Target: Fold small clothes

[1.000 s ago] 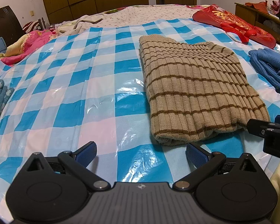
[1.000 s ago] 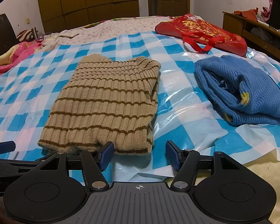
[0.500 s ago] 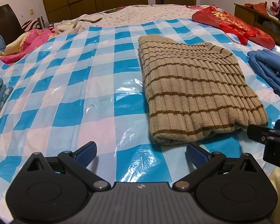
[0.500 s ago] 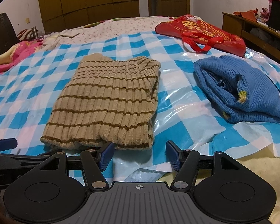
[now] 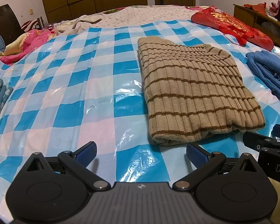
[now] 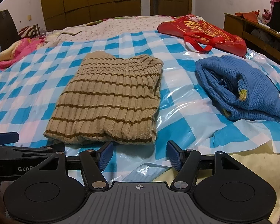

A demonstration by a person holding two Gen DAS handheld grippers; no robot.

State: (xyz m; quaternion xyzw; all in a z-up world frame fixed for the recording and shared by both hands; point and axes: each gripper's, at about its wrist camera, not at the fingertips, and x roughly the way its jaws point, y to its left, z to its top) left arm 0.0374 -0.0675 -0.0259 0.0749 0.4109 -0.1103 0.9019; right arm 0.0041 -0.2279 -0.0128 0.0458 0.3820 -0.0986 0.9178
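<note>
sweater: we've got the tan striped sweater (image 5: 197, 95) folded flat on the blue checked plastic sheet (image 5: 69, 85) | left gripper (image 5: 141, 154): jaws wide apart, empty, just short of the near hem | right gripper (image 6: 139, 155): same deal, spread and empty | extras: blue sweater (image 6: 239, 93) to the right, red bag (image 6: 201, 31) behind

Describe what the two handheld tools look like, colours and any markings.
Both match: the left tool and right tool have matte black linkage arms with silver pivot pins, round black discs either side, a ribbed grey centre plate with a small crosshair mark, and ribbed blue finger pads. White lettering, partly cut off, shows on each tool's side in the other's view.
</note>
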